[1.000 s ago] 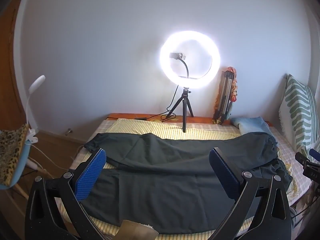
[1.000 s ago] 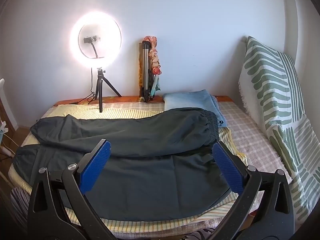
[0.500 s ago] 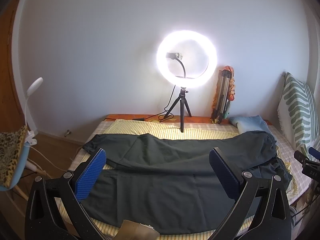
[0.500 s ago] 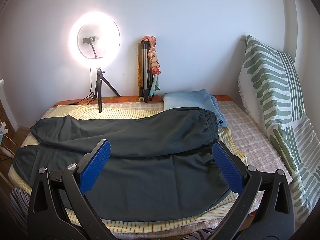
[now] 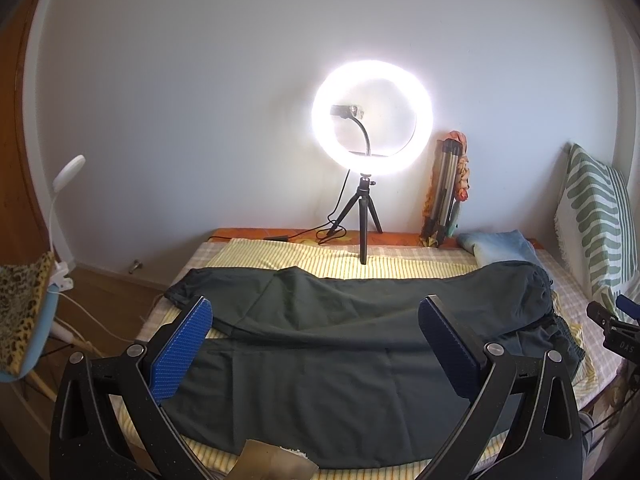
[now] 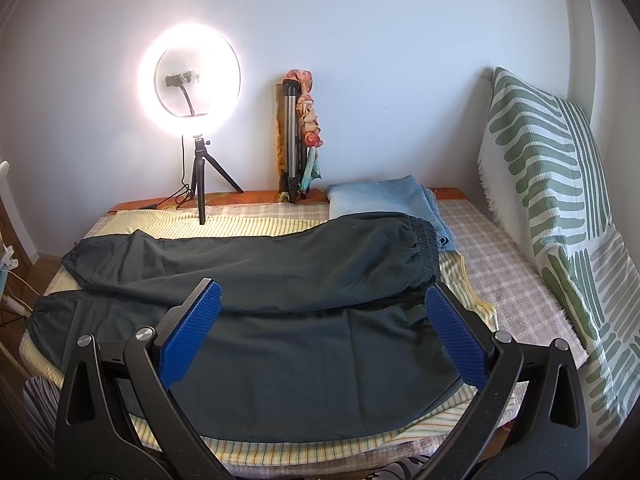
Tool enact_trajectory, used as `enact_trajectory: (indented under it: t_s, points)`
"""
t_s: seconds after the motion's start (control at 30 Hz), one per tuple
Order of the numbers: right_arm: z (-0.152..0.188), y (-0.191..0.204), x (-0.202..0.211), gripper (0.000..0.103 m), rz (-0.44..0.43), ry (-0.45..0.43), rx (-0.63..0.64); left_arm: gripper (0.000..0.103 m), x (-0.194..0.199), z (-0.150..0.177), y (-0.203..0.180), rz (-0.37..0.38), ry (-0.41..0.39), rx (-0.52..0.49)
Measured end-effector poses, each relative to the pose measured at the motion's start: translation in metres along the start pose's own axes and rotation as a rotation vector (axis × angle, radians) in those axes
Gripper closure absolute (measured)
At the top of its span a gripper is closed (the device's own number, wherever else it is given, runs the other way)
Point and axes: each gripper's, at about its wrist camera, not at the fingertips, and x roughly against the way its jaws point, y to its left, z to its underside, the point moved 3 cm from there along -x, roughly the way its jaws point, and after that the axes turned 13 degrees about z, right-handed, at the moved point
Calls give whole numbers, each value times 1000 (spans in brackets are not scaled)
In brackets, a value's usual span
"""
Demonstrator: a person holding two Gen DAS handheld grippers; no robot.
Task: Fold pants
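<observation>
Since a second ago: both views have shifted slightly; the pants have not moved.
Pants (image 5: pixel 340 344): dark green, spread flat on the bed (image 6: pixel 504 248), on a yellow striped sheet (image 5: pixel 304 260).
Long axis: left to right across the bed; waistband (image 6: pixel 426 248) at the right, leg ends at the left.
Legs: far leg laid partly over the near one.
Left tongs (image 5: pixel 316 344): wide apart, holding nothing, above the near leg.
Right tongs (image 6: pixel 324 336): wide apart, holding nothing, above the near leg by the waist end.
Behind: lit ring light (image 5: pixel 372 120) on a small tripod at the bed's far edge; folded tripod (image 6: pixel 294 140) leaning on the wall.
Beside the waistband: folded blue cloth (image 6: pixel 380 200), touching it.
Right side: green-patterned pillow (image 6: pixel 552 184) upright against the wall.
</observation>
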Motion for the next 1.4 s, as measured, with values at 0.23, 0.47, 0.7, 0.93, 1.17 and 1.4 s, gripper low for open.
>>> enact_trajectory:
  t_s: [0.23, 0.47, 0.7, 0.93, 1.17, 1.4]
  points:
    - [2, 1, 0, 0, -1, -1, -1, 0, 0, 0, -1, -1, 0, -1]
    - [4, 5, -1, 0, -4, 0, -2, 0, 0, 0, -1, -1, -1, -1]
    - [4, 5, -1, 0, -2, 0, -3, 0, -2, 0, -1, -5, 1, 1]
    - [4, 6, -3, 0, -2, 3, -5, 0, -5, 1, -2, -3, 5, -1]
    - [5, 8, -3, 0, -4, 6, -3, 0, -7, 3, -3, -7, 5, -2]
    - [11, 14, -9, 0, -10, 13, 2, 0, -13, 4, 0, -11, 16, -2]
